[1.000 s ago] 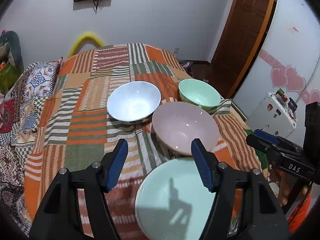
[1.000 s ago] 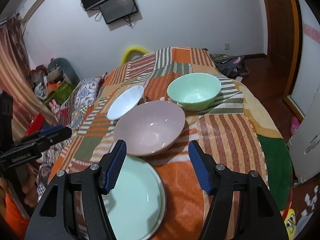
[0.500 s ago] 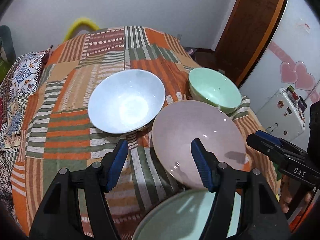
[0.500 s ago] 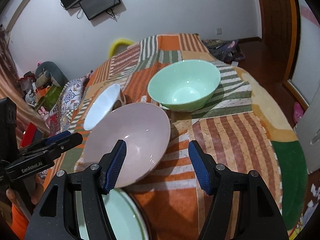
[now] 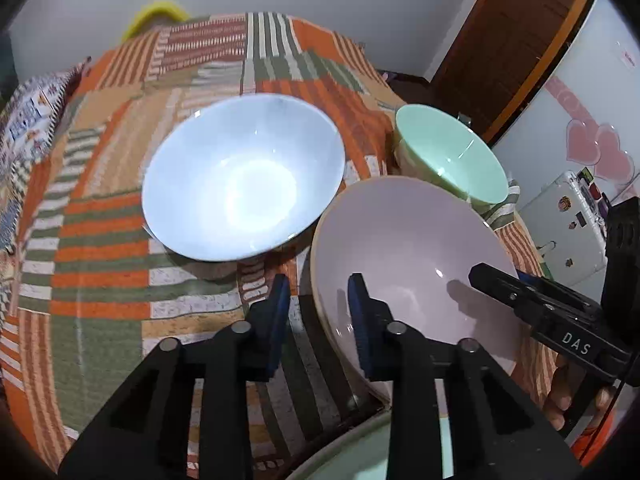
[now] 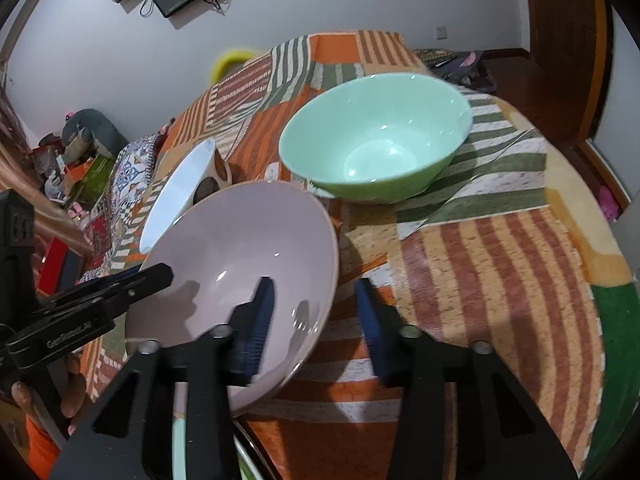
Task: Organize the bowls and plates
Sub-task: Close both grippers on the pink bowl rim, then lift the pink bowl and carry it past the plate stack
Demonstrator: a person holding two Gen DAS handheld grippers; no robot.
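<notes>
A pink bowl (image 5: 408, 264) (image 6: 240, 248) stands on the patchwork cloth, tilted. My left gripper (image 5: 318, 320) straddles its left rim, one finger outside and one inside. Its jaws are closing, and a gap still shows beside the rim. My right gripper (image 6: 314, 316) straddles the bowl's right rim in the same way; its jaws are also closing and the outer pad is clear of the wall. A pale blue bowl (image 5: 244, 176) sits to the left and a green bowl (image 6: 376, 136) behind. A green plate (image 5: 360, 460) lies at the near edge, mostly hidden by the grippers.
The patchwork cloth (image 6: 500, 280) covers the table, whose rounded edge drops off at the right. A white fridge with stickers (image 5: 568, 216) and a wooden door (image 5: 500, 40) stand beyond it. Patterned cushions (image 6: 132, 160) and clutter lie on the far left side.
Both grippers came down and forward onto the pink bowl. Their jaws went from wide apart to narrow around its opposite rims. The green plate slid to the bottom of both views.
</notes>
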